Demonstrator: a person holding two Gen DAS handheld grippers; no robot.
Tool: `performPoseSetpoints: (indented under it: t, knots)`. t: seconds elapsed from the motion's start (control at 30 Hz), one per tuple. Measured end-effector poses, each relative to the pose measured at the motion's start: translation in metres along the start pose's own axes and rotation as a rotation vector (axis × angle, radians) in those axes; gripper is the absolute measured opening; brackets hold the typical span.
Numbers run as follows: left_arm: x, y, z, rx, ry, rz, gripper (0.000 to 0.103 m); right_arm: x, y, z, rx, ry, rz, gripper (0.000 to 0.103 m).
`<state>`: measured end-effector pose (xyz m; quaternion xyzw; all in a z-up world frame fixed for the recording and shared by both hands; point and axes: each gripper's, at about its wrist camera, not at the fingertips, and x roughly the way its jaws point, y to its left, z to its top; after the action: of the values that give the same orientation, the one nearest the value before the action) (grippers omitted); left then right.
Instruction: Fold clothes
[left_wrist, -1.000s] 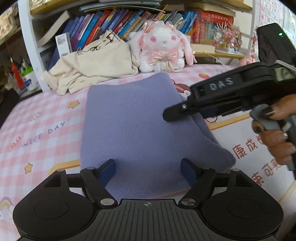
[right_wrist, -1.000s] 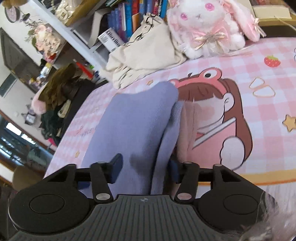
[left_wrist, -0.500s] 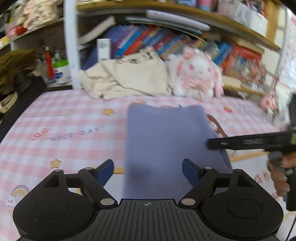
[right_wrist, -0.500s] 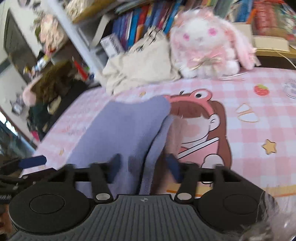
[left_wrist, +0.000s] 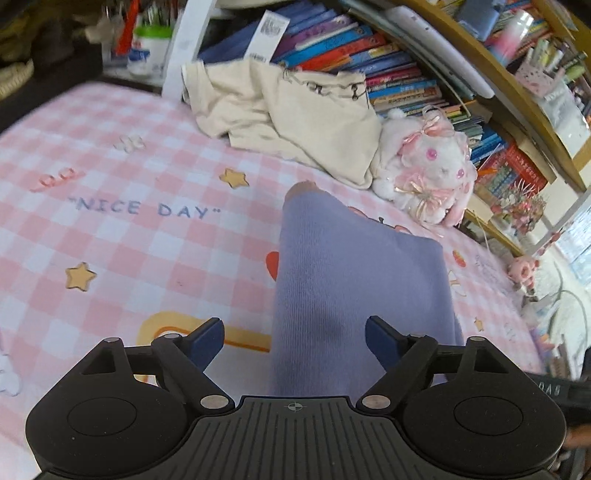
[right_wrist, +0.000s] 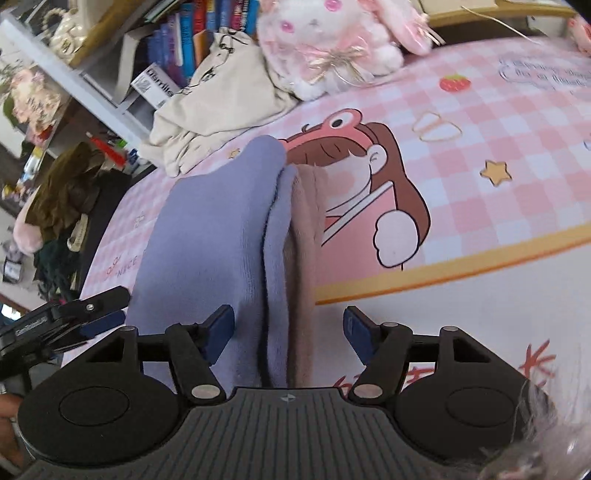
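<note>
A folded lavender garment (left_wrist: 354, 280) lies on the pink checked cloth (left_wrist: 129, 236). In the right wrist view the lavender garment (right_wrist: 214, 236) shows stacked folded edges, with a pinkish-brown layer (right_wrist: 308, 229) along its right side. My left gripper (left_wrist: 294, 341) is open, its jaws astride the garment's near edge. My right gripper (right_wrist: 289, 328) is open around the folded edges at the garment's near right side. The left gripper also shows in the right wrist view (right_wrist: 74, 317), at the garment's left side.
A crumpled cream garment (left_wrist: 295, 118) and a white and pink plush rabbit (left_wrist: 428, 173) sit at the back against a bookshelf (left_wrist: 369, 55). Dark bags and clutter (right_wrist: 62, 195) lie beyond the cloth's far left edge.
My right gripper has opened and released the garment's folded edge. My left gripper has swung left and drawn back to the garment's near edge. The garment lies flatter.
</note>
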<state>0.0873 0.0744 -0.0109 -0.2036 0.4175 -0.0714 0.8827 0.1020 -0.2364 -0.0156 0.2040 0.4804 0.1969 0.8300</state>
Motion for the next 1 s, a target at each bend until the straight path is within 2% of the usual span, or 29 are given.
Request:
performPoseSetpoints:
  t: [0.03, 0.17, 0.4, 0.6, 0.67, 0.77, 0.83, 0.93, 1.0]
  knots:
    - [0.005, 0.002, 0.002, -0.006, 0.016, -0.012, 0.077, 0.000, 0.000, -0.001, 0.014, -0.003, -0.002, 0.058]
    - [0.022, 0.012, 0.011, -0.044, 0.066, -0.083, 0.070, 0.004, -0.002, -0.002, 0.078, -0.001, -0.001, 0.052]
    - [0.043, 0.026, 0.015, -0.140, 0.140, -0.173, 0.064, 0.017, 0.007, -0.001, 0.105, 0.004, -0.010, 0.049]
    - [0.034, 0.016, 0.009, -0.113, 0.145, -0.168, 0.050, 0.017, 0.025, -0.006, 0.002, -0.027, -0.063, 0.027]
    - [0.031, 0.013, 0.007, -0.101, 0.146, -0.165, 0.046, 0.015, 0.035, -0.008, -0.078, -0.045, -0.097, 0.024]
    - [0.026, 0.008, 0.004, -0.083, 0.147, -0.160, 0.044, 0.006, 0.049, -0.016, -0.187, -0.059, -0.145, 0.023]
    - [0.021, 0.006, 0.000, -0.078, 0.157, -0.166, 0.044, -0.002, 0.048, -0.022, -0.214, -0.048, -0.143, 0.023]
    - [0.012, 0.006, -0.015, -0.086, 0.212, -0.193, 0.044, -0.017, 0.031, -0.031, -0.170, 0.011, -0.101, 0.023]
    - [0.004, 0.005, -0.026, -0.077, 0.250, -0.199, 0.050, -0.028, 0.019, -0.038, -0.128, 0.051, -0.074, 0.025]
